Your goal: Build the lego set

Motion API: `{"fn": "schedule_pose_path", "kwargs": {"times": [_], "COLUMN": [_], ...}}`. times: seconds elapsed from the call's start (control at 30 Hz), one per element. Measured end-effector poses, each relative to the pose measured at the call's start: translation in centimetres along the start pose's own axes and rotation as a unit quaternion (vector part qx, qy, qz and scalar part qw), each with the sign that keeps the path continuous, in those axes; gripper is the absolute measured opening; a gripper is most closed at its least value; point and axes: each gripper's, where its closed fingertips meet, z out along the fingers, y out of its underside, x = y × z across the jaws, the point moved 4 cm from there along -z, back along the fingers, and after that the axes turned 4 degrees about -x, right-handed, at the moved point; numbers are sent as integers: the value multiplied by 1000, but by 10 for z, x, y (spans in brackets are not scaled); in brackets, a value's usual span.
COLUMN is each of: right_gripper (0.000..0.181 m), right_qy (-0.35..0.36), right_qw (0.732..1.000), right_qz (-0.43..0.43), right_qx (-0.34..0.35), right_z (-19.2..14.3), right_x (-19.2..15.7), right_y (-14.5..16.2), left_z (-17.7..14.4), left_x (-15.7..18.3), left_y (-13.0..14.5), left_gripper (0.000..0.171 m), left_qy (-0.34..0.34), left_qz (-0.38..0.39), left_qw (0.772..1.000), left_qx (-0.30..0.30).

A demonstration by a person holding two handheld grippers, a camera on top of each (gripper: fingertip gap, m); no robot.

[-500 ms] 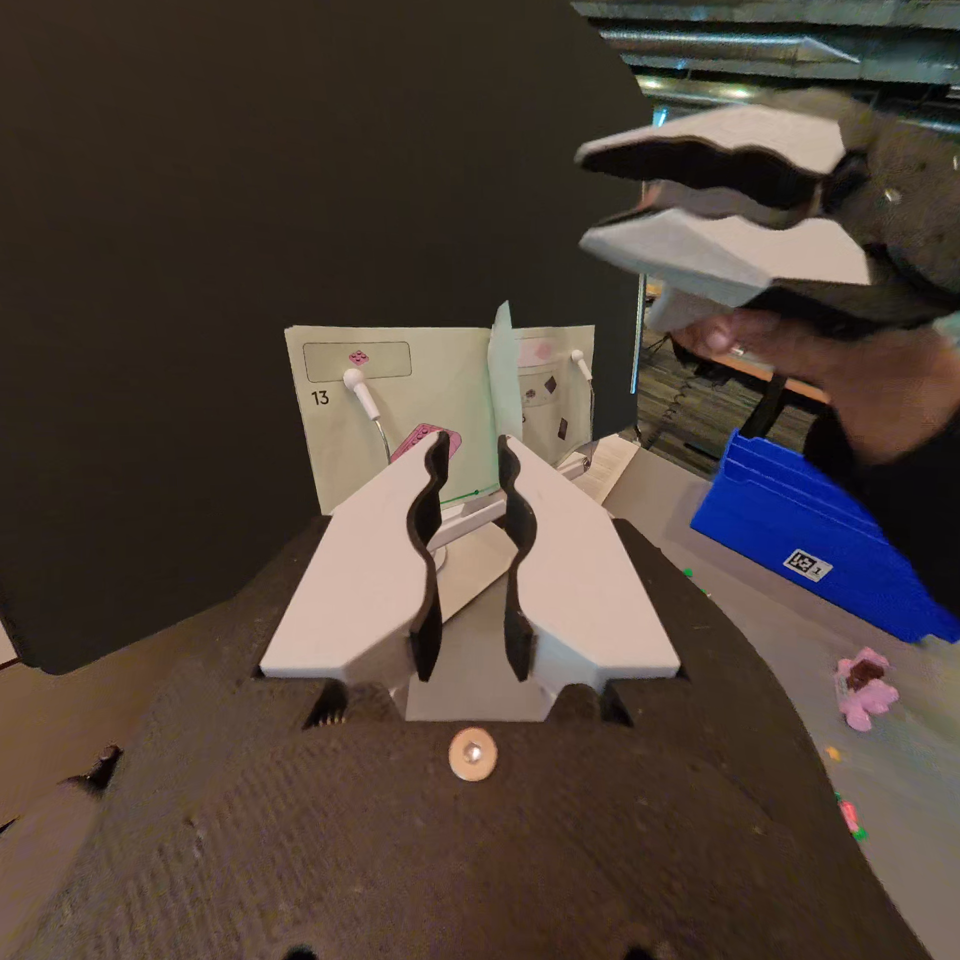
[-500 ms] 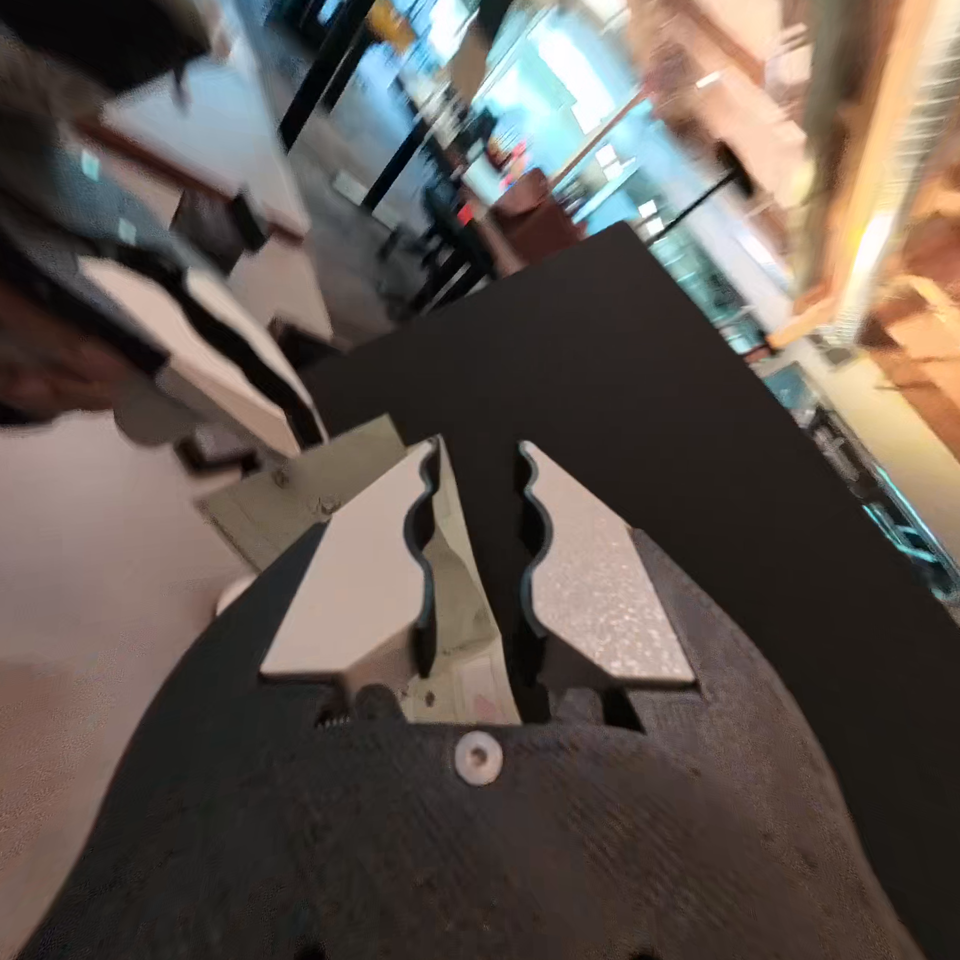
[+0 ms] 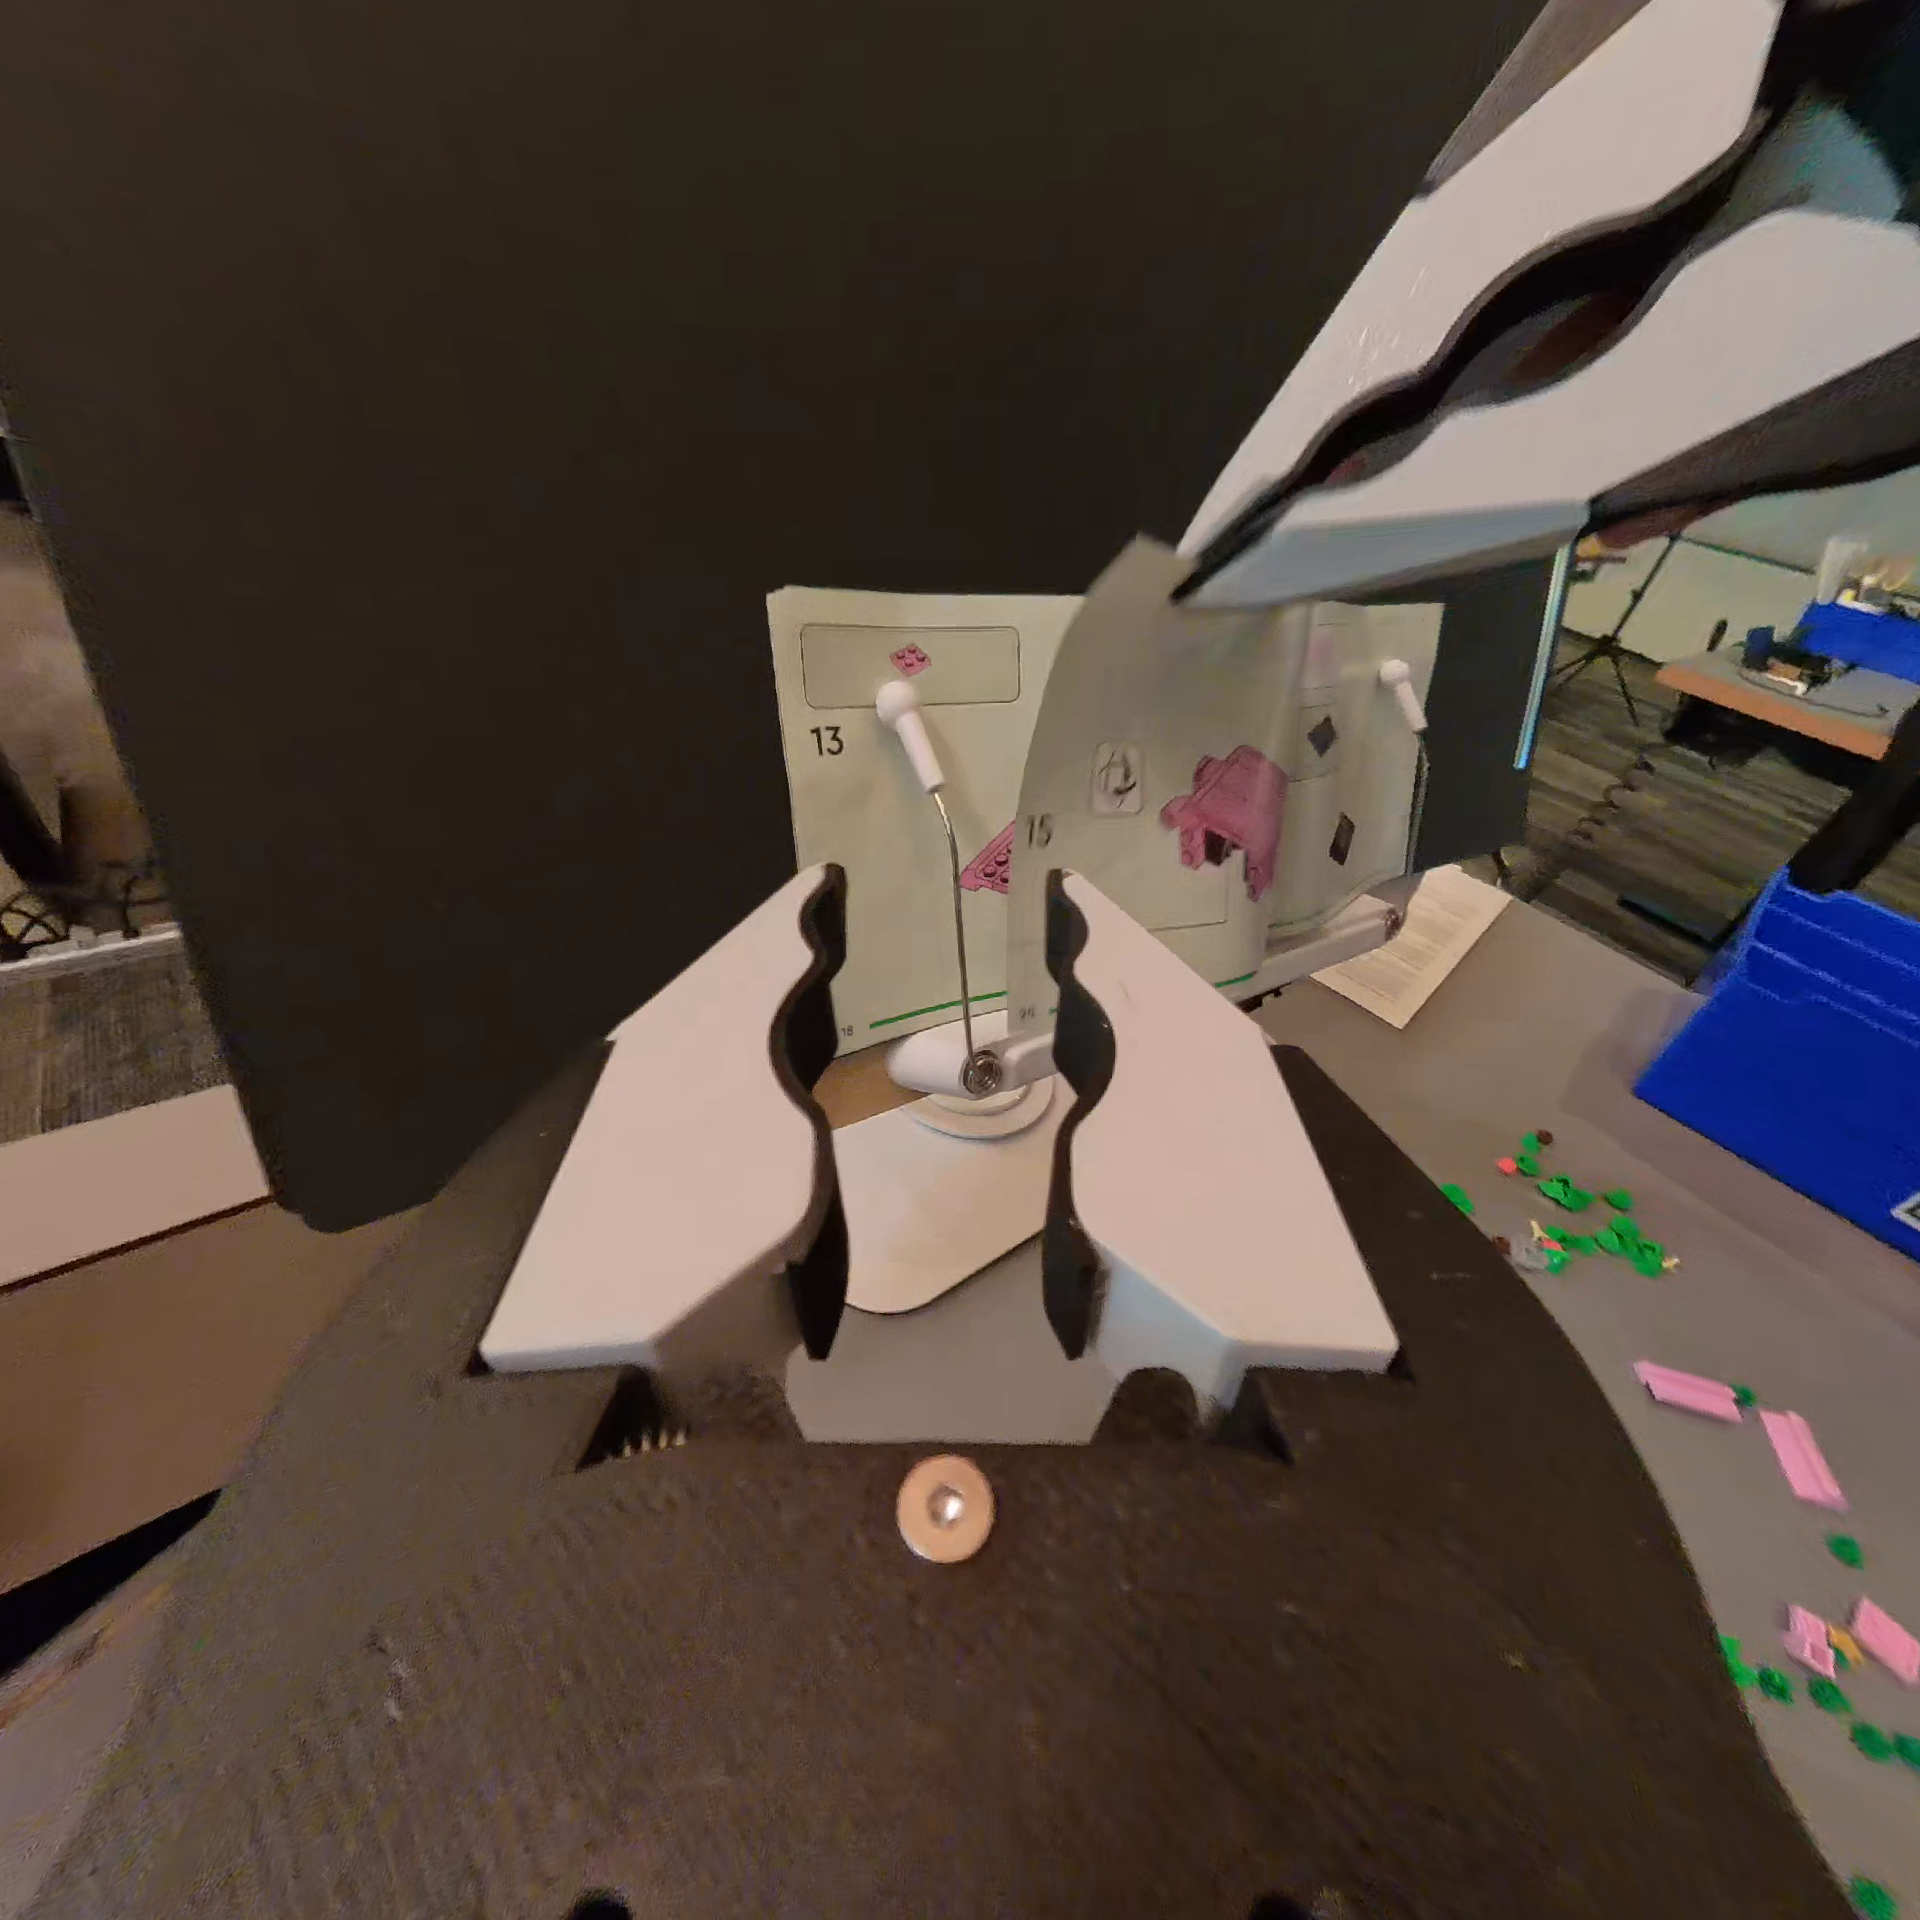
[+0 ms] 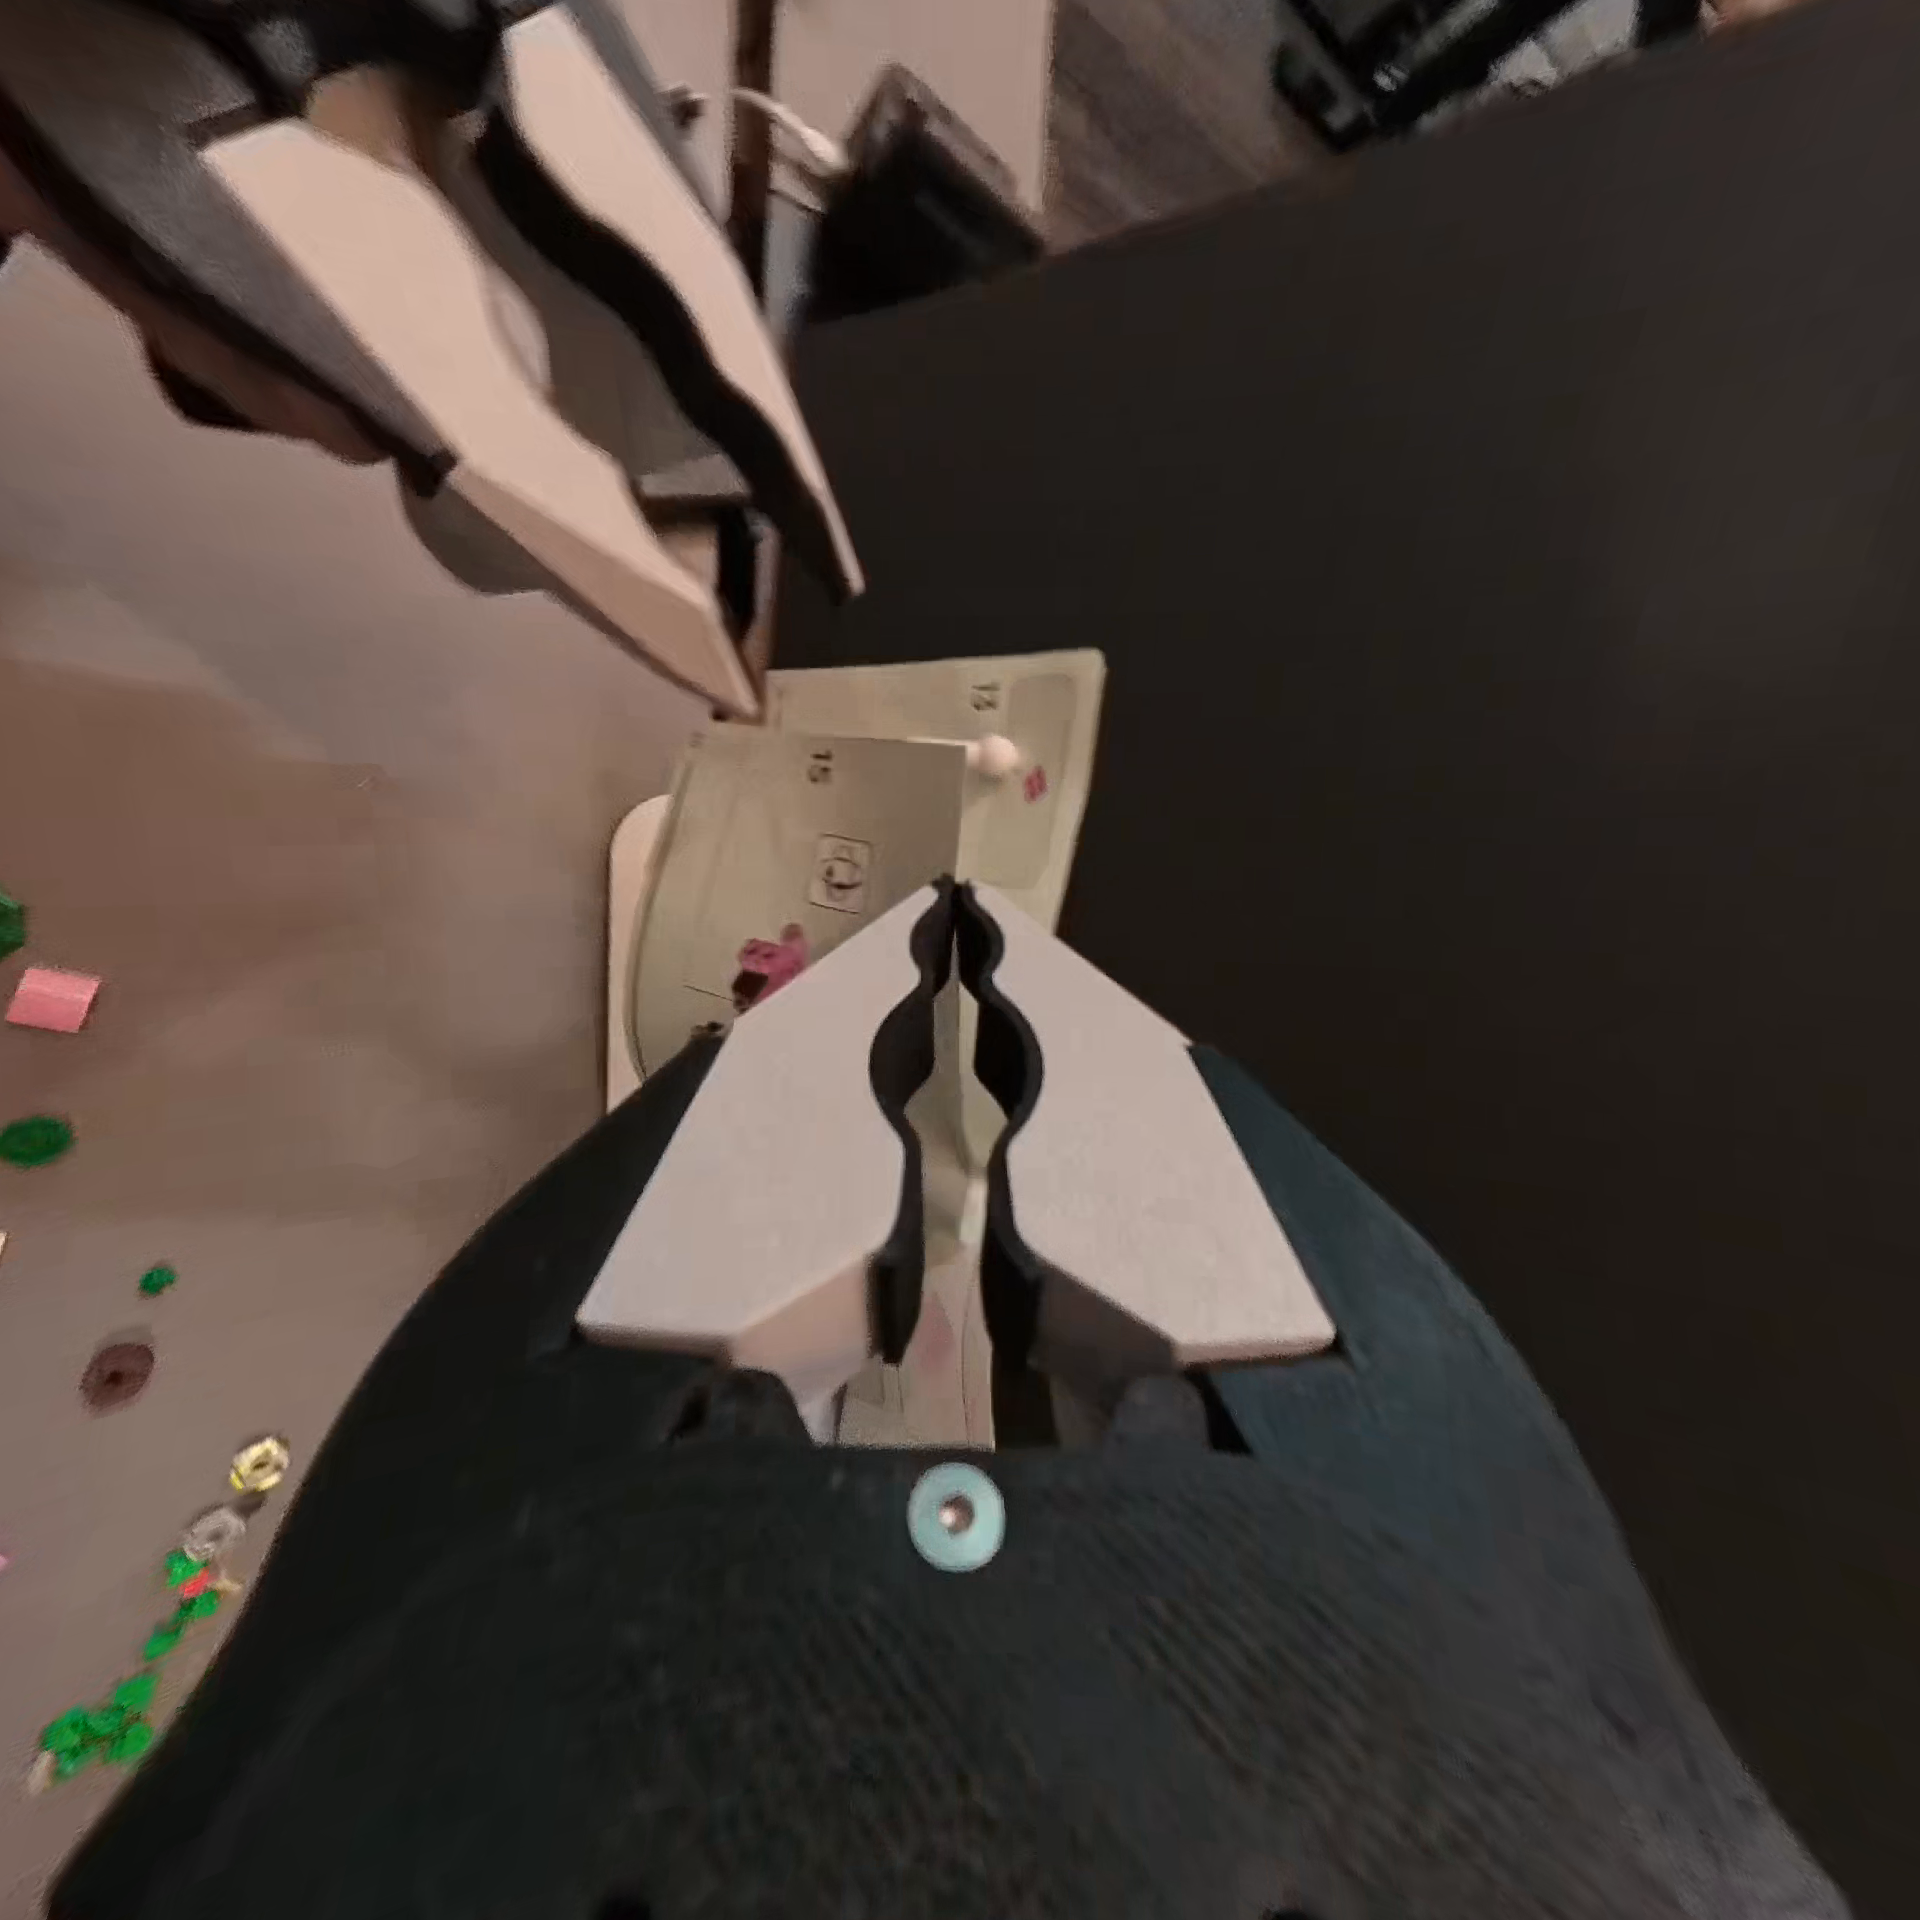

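A black backboard (image 3: 623, 416) rises behind the grey worktop (image 3: 1558, 1091), where the instruction booklet (image 3: 904, 790) stands propped; the right gripper (image 3: 1184, 582) is clamped on a curling page (image 3: 1143, 790), the left gripper (image 3: 945, 883) gapes empty, lego pieces (image 3: 1579, 1226) scattered nearby

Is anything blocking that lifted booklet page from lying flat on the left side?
Yes, probably. The right gripper pinches the page by its top corner, but a white wire clip stands against the left page, where the lifted one would land. The open left gripper sits in front of that clip.
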Motion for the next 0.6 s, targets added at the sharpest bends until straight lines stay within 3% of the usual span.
{"fn": "schedule_pose_path", "kwargs": {"times": [0.17, 0.27, 0.37, 0.5, 0.6], "right_gripper": [0, 0, 0, 0, 0], "right_qy": [60, 89, 100, 94, 89], "right_qw": [995, 991, 989, 987, 985], "right_qz": [80, 96, 109, 128, 142], "right_qx": [28, 14, 4, 31, 38], "right_z": [-13, -16, -17, -18, -15], "right_x": [15, 17, 18, 18, 18], "right_y": [15, 27, 37, 42, 45], "left_z": [24, 33, 35, 36, 37], "left_x": [6, 5, 8, 6, 5], "left_y": [16, 23, 24, 23, 22], "left_gripper": [38, 9, 1, 13, 11], "left_qy": [-79, -137, -138, -139, -148], "left_qz": [49, 98, 112, 113, 108], "left_qw": [995, 985, 984, 984, 983], "left_qx": [-24, -33, -26, -10, 1]}}
